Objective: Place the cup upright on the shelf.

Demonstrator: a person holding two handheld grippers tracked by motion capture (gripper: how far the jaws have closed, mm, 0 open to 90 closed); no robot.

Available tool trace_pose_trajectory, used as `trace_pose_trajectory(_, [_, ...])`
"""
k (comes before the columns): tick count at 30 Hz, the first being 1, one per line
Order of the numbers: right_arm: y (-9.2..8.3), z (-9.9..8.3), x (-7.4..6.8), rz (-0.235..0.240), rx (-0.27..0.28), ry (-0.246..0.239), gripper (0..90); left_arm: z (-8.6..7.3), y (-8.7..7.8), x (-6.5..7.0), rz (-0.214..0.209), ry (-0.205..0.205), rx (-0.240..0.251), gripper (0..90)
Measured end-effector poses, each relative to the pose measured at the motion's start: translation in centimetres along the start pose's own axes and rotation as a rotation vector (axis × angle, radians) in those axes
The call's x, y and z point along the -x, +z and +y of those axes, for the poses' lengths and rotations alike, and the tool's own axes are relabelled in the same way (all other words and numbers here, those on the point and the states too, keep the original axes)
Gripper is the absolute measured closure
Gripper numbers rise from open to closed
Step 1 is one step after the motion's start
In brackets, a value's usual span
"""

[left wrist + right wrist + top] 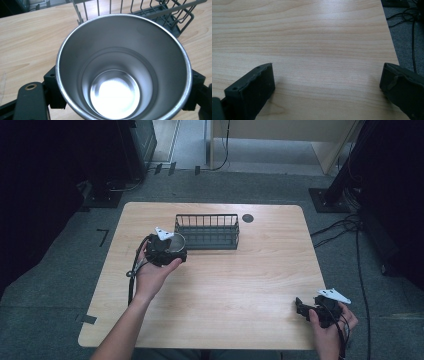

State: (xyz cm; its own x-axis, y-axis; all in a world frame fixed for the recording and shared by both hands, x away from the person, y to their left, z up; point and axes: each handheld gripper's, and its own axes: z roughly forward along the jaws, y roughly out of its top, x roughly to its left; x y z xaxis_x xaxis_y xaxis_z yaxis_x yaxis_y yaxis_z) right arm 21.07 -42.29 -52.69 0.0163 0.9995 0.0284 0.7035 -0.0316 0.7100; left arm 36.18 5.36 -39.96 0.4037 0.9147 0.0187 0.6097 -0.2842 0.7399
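Here, left fingers [53, 90] pressed against both sides of a steel cup [122, 67], one pad on each flank just below the rim, so closed on it and gripping. Cup upright, mouth toward the camera, inside bare and shiny, nothing in it. From the high view, left gripper [172, 247] and cup [176, 241] held just off the near left corner of the rack [207, 231]; whether the cup stands on the desk or hangs a little above it cannot be told. Rack itself a dark wire basket, sitting toward the far middle of the desk [225, 285], with nothing visible inside. In the left gripper view, rack wires [140, 10] rising right behind the cup's far rim, near but apart.

Right fingers [252, 90] spread wide, nothing between them, only bare wood grain ahead. Right gripper [305, 308] down at the near right corner of the desk, well apart from cup and rack, idle by the look of it.

Judging by the layout: cup grasped and brought up beside the rack, so the pick looks done. Left to do, most likely: lifting over the rack's near wall, setting the cup inside, then opening the fingers. Roughly halfway, with placement outstanding. Worth watching the near wall on the way in.
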Motion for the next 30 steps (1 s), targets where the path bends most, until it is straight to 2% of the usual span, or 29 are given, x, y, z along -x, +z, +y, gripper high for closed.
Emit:
trace_pose_trajectory(10, [0.0,0.0,0.0,0.0,0.0,0.0,0.0,2.0,0.4,0.2,-0.005,0.021,0.004,19.0])
trace_pose_trajectory(17, [0.0,0.0,0.0,0.0,0.0,0.0,0.0,4.1,1.2,0.2,-0.013,0.031,0.004,19.0])
trace_pose_trajectory(30, [0.0,0.0,0.0,0.0,0.0,0.0,0.0,6.3,2.5,0.3,-0.02,0.034,0.001,19.0])
